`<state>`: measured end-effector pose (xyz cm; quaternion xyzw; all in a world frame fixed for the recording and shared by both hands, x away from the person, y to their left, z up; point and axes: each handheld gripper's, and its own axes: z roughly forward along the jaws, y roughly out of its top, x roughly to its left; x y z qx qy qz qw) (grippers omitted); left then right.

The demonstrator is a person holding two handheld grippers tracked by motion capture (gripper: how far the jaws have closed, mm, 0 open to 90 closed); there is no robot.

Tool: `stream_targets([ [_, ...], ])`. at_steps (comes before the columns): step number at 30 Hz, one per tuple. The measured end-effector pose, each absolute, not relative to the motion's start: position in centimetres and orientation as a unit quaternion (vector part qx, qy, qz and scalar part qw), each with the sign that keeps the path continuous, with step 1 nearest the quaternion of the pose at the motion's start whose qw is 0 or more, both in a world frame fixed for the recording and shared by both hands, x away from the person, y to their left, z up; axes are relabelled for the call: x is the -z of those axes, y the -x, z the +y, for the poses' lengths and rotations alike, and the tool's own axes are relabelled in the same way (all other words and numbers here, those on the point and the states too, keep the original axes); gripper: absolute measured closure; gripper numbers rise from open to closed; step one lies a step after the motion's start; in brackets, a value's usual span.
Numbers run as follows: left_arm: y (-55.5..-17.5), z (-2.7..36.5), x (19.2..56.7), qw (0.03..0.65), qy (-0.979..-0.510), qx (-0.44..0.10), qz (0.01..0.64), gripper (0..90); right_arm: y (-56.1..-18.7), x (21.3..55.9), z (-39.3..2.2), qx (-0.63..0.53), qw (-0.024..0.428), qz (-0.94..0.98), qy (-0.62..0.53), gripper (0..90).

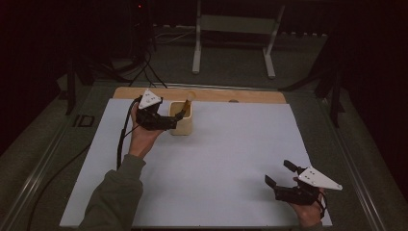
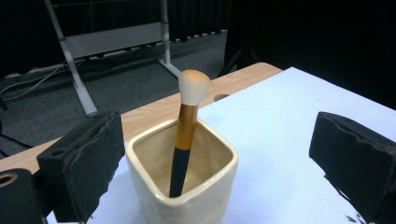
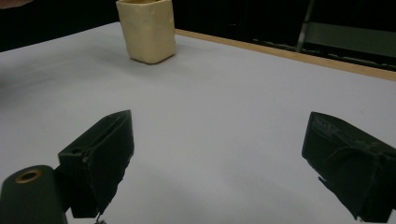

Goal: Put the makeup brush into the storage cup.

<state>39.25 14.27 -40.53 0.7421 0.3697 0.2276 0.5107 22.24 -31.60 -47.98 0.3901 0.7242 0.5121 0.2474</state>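
Cup: a cream, square-sided ceramic cup [image 1: 182, 119] stands upright on the white sheet, in the upper left part of the high view; in the right gripper view it sits at the top, left of centre [image 3: 146, 30].
Brush: a makeup brush [image 2: 185, 133] with a pale bristle head, a copper-coloured ferrule and a black handle stands in the cup, handle end down, leaning a little toward the top right of the left gripper view.
Left gripper: the left gripper [image 1: 172, 120] sits just left of the cup in the high view, held in the left hand [image 1: 142, 136]; jaws wide apart, one on each side of the cup in the left gripper view, not touching it and holding nothing.
Right gripper: the right gripper [image 1: 277, 174] is at the lower right of the high view, well apart from the cup, above bare sheet; jaws wide apart and empty.
Surface: a white sheet [image 1: 226, 159] covers most of a wooden table [image 1: 250, 96], whose edge shows along the top of the sheet.
Background: a grey metal stand [image 1: 235, 29] on a dark floor at the top of the high view.
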Motion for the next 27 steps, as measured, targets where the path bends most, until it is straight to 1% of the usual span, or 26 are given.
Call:
stream_targets([
  [20,-36.1,16.7,41.6,0.511,-0.745,-0.228,0.363,4.6,-22.3,48.1,-31.6,-0.51,0.246,0.724,-0.393,8.9],
  [21,-35.2,17.2,42.0,0.511,-0.746,-0.229,0.36,4.6,-22.3,48.1,-31.7,-0.51,0.246,0.724,-0.395,8.9],
  [27,-33.8,18.4,42.7,0.514,-0.74,-0.231,0.366,4.6,-22.3,48.2,-31.7,-0.509,0.244,0.723,-0.397,9.0],
])
